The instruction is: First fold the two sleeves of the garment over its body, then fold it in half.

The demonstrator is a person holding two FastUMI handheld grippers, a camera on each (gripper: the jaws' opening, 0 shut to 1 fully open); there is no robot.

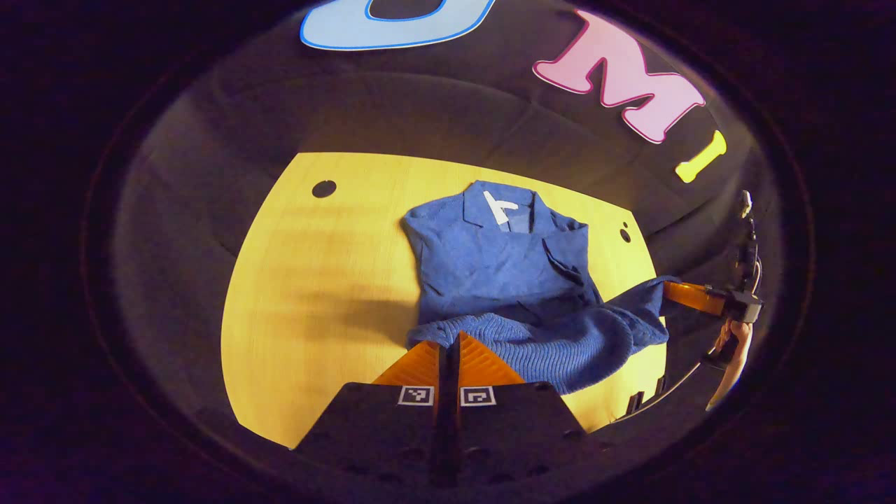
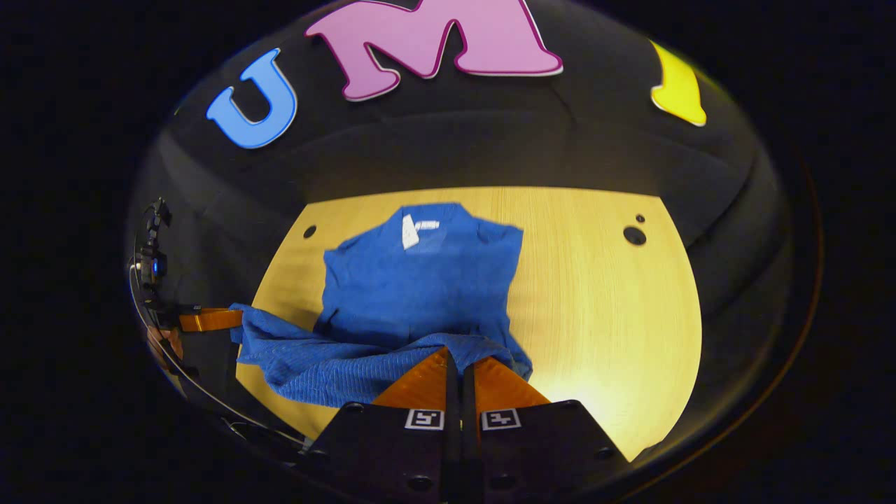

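Judging by the tucked sleeves, the half-fold is in hand: the garment's [image 1: 504, 280] hem [image 2: 336, 364] at lower frame is clamped by the left hand-held gripper [image 1: 448, 343] and the right hand-held gripper [image 2: 458, 360], and should be carried toward the collar [image 1: 507, 206].

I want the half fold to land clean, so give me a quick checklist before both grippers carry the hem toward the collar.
1. Sleeves folded over the garment: ok.
2. Left gripper shut on the hem: ok.
3. Right gripper shut on the hem: ok.
4. Hem lifted evenly between the grips: not ok, it sags.
5. Collar lying flat on the table: ok.
6. Fabric layers caught in each pinch: cannot tell.
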